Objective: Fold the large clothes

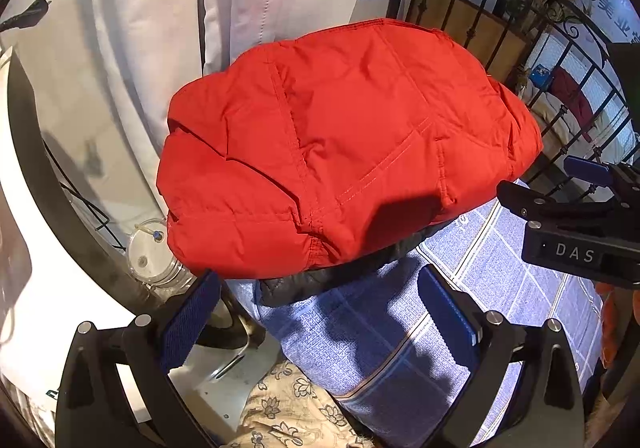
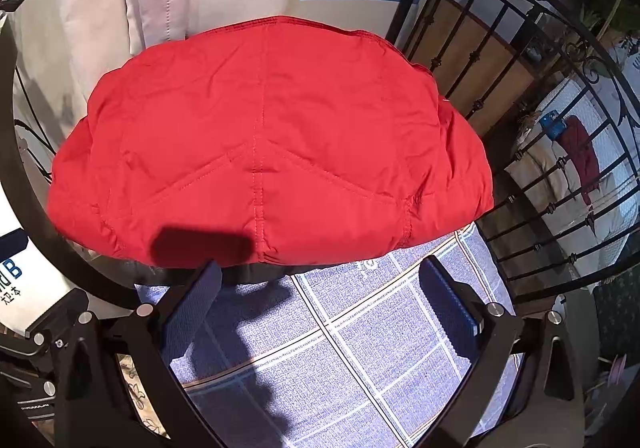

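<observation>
Two hand-held grippers hover side by side over a folded red jacket (image 1: 340, 143), neither touching it. Left hand-held gripper (image 1: 320, 312): fingers spread wide, blue pads (image 1: 192, 320) bare, nothing between them. Right hand-held gripper (image 2: 320, 308): likewise spread and bare; its body also shows at the right edge of the left wrist view, just beside the jacket's right end.

Position: jacket lies as a puffy, rounded bundle on a blue checked cloth (image 2: 380, 348) covering the surface, its far edge close to white padded panels (image 1: 160, 7) and a black iron railing (image 2: 520, 127). A dark lining (image 1: 320, 280) peeks out under the near hem. A clear plastic container (image 1: 150, 252) sits just past the jacket's left end.

Handling, as judged: quilted, padded garment, so light for its bulk, soft and springy; it will likely loft back open if released loosely. Shell fabric looks smooth, possibly slick against the pads. Thick layers mean a shallow pinch could slip off.

Where to grip: near hem, at the stitched seams or the lower corners, where the fabric is doubled and firmer. Take both shell and lining together; a bite on the shell alone could peel the layers apart.

Fold appears largely done; remaining work looks like tidying or one more halving.
</observation>
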Action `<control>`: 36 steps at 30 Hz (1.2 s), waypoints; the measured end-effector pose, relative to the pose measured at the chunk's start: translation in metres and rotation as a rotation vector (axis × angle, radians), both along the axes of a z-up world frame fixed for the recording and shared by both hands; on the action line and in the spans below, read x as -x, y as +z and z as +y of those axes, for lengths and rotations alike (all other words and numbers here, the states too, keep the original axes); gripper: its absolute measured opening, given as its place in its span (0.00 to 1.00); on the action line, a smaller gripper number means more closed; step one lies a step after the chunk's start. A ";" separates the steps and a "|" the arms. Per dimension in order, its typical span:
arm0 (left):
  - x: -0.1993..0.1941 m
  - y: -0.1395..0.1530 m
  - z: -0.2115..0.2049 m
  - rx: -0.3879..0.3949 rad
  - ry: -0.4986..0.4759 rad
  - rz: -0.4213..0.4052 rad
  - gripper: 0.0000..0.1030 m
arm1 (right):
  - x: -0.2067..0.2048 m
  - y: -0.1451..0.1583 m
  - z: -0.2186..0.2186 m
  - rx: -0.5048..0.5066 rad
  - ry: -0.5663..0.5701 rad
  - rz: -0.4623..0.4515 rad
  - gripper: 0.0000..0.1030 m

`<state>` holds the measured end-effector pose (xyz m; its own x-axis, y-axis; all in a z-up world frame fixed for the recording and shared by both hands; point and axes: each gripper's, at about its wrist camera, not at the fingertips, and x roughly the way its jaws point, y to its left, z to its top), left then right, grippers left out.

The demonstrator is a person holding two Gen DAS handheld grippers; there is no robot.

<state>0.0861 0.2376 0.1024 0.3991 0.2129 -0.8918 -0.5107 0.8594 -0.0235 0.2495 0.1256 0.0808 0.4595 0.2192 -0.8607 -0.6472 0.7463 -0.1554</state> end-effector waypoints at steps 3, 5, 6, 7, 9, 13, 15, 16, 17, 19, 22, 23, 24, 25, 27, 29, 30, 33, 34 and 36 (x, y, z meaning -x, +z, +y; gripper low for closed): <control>0.000 0.000 0.000 0.001 0.001 -0.003 0.94 | 0.000 -0.001 0.002 0.003 0.000 0.001 0.95; 0.001 0.000 0.001 0.000 0.003 -0.004 0.94 | 0.000 -0.002 0.002 0.005 -0.001 0.002 0.95; 0.001 0.000 0.001 -0.001 0.004 -0.005 0.94 | 0.000 -0.002 0.002 0.004 -0.001 0.002 0.95; 0.001 0.000 0.000 -0.001 0.006 -0.005 0.94 | 0.000 -0.002 0.002 0.003 -0.001 0.004 0.95; 0.001 0.000 0.001 -0.001 0.007 -0.006 0.94 | -0.001 -0.002 0.002 0.003 -0.002 0.002 0.95; 0.001 0.001 0.000 -0.005 0.008 -0.007 0.94 | -0.001 -0.002 0.002 -0.003 -0.002 0.002 0.95; 0.002 0.001 0.000 -0.005 0.008 -0.008 0.94 | -0.001 -0.002 0.003 -0.003 -0.002 0.002 0.95; 0.001 0.001 0.000 -0.005 0.007 -0.009 0.94 | -0.001 -0.002 0.003 -0.004 -0.002 0.002 0.95; 0.001 0.001 0.000 -0.005 0.008 -0.009 0.94 | -0.001 -0.002 0.003 -0.003 -0.003 0.003 0.95; 0.001 0.001 0.001 -0.005 0.010 -0.010 0.94 | -0.001 -0.003 0.004 -0.001 -0.001 0.003 0.95; 0.001 0.001 0.001 -0.004 0.010 -0.010 0.94 | -0.002 -0.003 0.005 -0.001 -0.003 0.005 0.95; 0.001 0.001 0.001 -0.003 0.011 -0.010 0.94 | -0.002 -0.003 0.005 0.000 -0.002 0.004 0.95; 0.000 0.001 0.001 -0.003 0.010 -0.012 0.94 | -0.001 -0.003 0.005 0.001 -0.001 0.003 0.95; 0.000 0.001 0.001 -0.004 0.010 -0.011 0.94 | -0.002 -0.004 0.006 0.000 -0.001 0.004 0.95; 0.000 0.001 0.001 -0.004 0.009 -0.010 0.94 | -0.002 -0.004 0.006 0.001 0.000 0.006 0.95; 0.000 0.001 0.001 -0.002 0.010 -0.010 0.94 | -0.002 -0.004 0.006 0.000 -0.001 0.005 0.95; 0.000 0.001 0.001 -0.003 0.009 -0.009 0.94 | -0.002 -0.004 0.006 0.000 -0.001 0.006 0.95; 0.000 0.001 0.000 -0.003 0.010 -0.010 0.94 | -0.002 -0.004 0.006 -0.001 -0.002 0.005 0.95; 0.000 0.001 0.000 -0.004 0.009 -0.010 0.94 | -0.002 -0.004 0.006 -0.002 -0.001 0.006 0.95; 0.000 0.000 0.000 -0.009 0.008 -0.010 0.94 | -0.002 -0.004 0.006 -0.001 -0.001 0.006 0.95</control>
